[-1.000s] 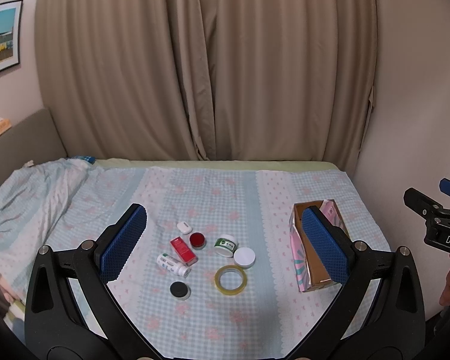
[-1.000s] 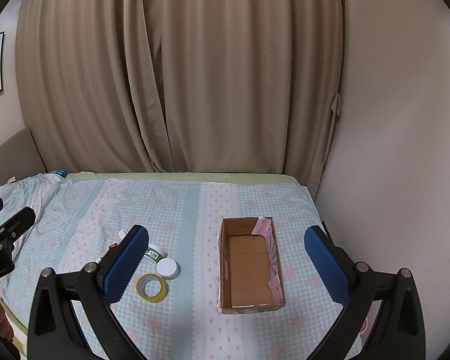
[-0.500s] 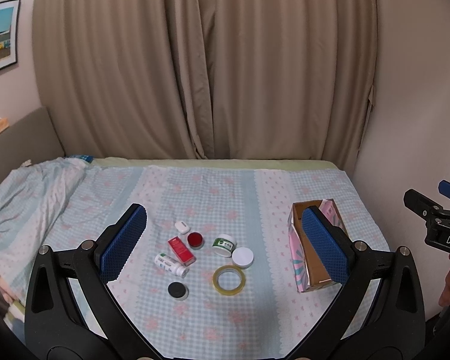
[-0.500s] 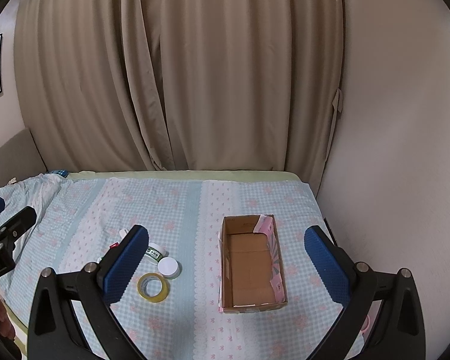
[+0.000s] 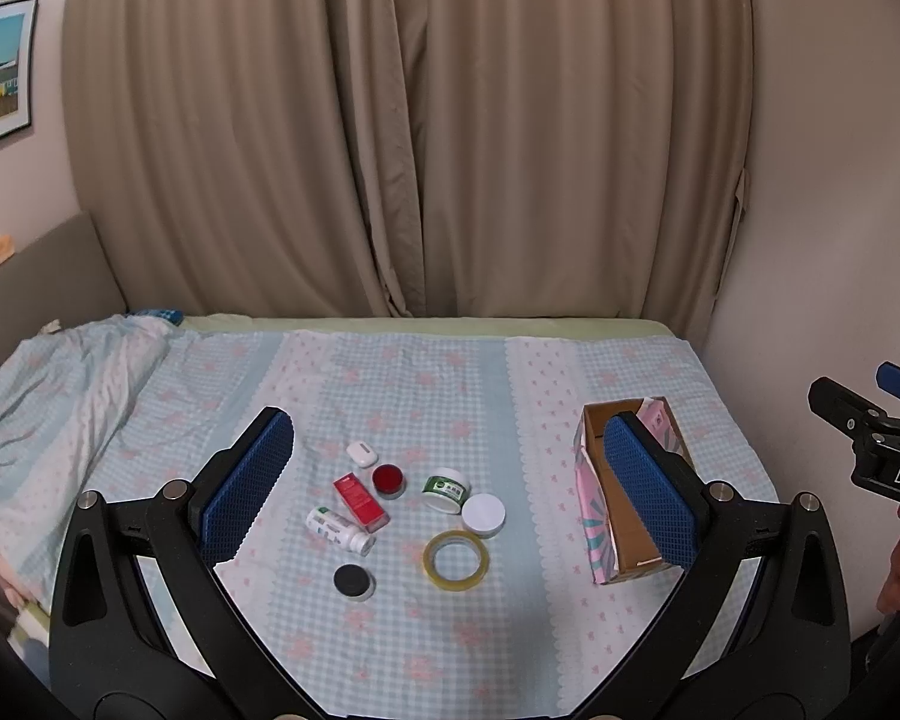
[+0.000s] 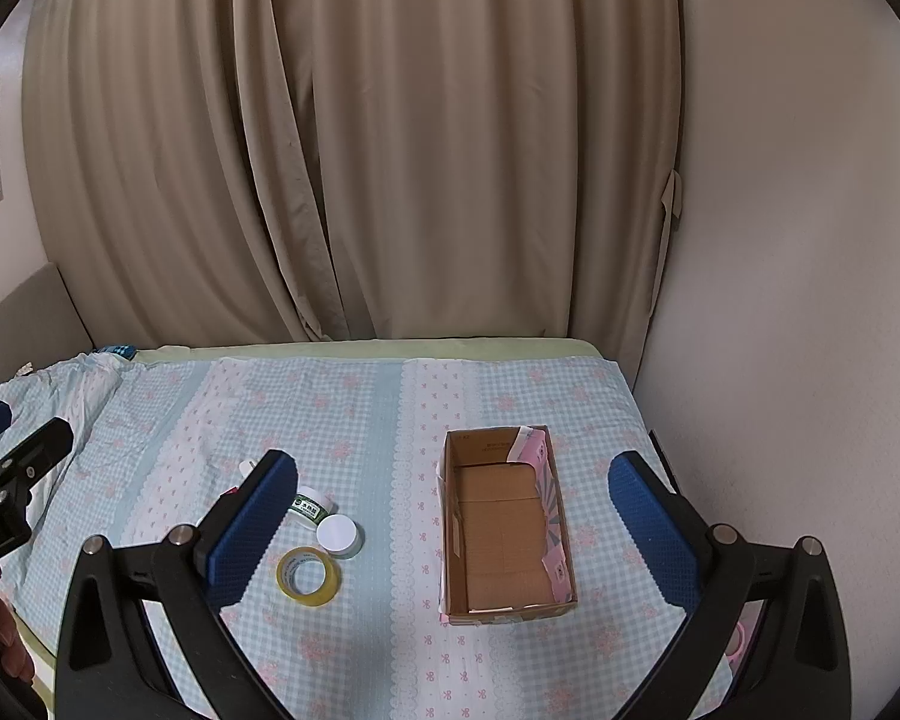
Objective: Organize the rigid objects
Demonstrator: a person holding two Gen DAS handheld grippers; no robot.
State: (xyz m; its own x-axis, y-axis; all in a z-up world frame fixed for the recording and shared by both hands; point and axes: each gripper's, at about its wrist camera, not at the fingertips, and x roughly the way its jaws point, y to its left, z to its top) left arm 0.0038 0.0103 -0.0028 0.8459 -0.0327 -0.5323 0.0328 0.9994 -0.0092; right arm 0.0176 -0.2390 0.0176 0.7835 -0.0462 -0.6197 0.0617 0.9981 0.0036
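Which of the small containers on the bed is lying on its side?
The white pill bottle, just left of the red box; the round jars around it sit flat, lids up.

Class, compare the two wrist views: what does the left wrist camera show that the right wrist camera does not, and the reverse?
Only the left wrist view shows the red box, the red-lidded jar, the black cap and the lying bottle. Only the right wrist view shows the bare floor of the cardboard box. Both show the tape roll, the white-lidded jar and the green-labelled jar.

Soft, even indoor light, faint shadows, no glare; sharp centre, fisheye bending and dark vignette at edges.
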